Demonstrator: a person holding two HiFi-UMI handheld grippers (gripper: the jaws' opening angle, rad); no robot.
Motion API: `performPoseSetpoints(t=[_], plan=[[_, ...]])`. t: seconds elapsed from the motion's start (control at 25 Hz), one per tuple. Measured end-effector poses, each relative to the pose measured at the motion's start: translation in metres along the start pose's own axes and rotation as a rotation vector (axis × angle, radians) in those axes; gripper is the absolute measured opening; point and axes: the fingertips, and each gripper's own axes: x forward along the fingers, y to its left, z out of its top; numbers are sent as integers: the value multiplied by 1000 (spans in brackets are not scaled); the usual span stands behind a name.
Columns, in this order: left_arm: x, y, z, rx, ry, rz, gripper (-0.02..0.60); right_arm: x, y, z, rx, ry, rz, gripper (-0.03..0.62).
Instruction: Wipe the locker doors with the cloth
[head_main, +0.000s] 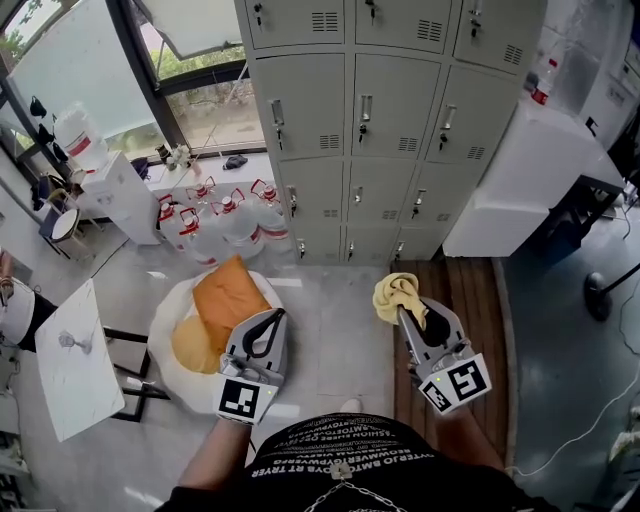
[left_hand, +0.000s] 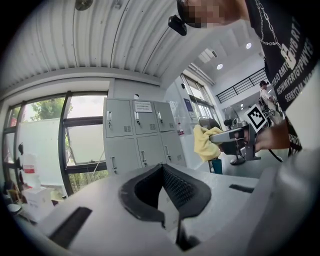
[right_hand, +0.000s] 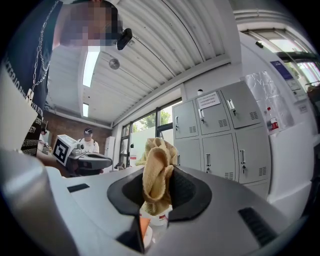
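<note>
The grey lockers (head_main: 385, 120) fill the far wall, well apart from the person, so I'd judge that no door is being wiped yet and the step in hand is carrying the cloth up to them. The right gripper (head_main: 410, 316) has its jaws pinching a bunched yellow cloth (head_main: 397, 295), held above the floor (head_main: 330, 320) in front of the bottom row. In the right gripper view the cloth (right_hand: 157, 167) stands up between the pads as a thick wad. To my mind a good wipe wants that wad pressed flat on a door, starting at an upper corner and working down in overlapping passes. It should steer round the handles (head_main: 278, 118) and vent slots (head_main: 329, 142), where the folds could snag. Much of the cloth stands proud of the jaws, so hard rubbing might drag it loose. A white cabinet (head_main: 520, 170) sits just beside the lockers' right end and would likely crowd the arm at that column. On the left, a round white worktop (head_main: 165, 330) carries an orange pad (head_main: 228, 295) toward its far edge. Water jugs (head_main: 225, 215) stand on the floor between it and the lockers' lower left corner, and could hamper reaching there. The left gripper (head_main: 276, 318) hangs over the worktop's right edge, jaws pressed together on nothing.
</note>
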Motion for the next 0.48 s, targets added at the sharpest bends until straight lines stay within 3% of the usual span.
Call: performPoseSetpoints(t=[0.48], plan=[[17, -6, -3, -25, 15, 22, 5, -1, -29, -1, 6, -4, -5, 80]])
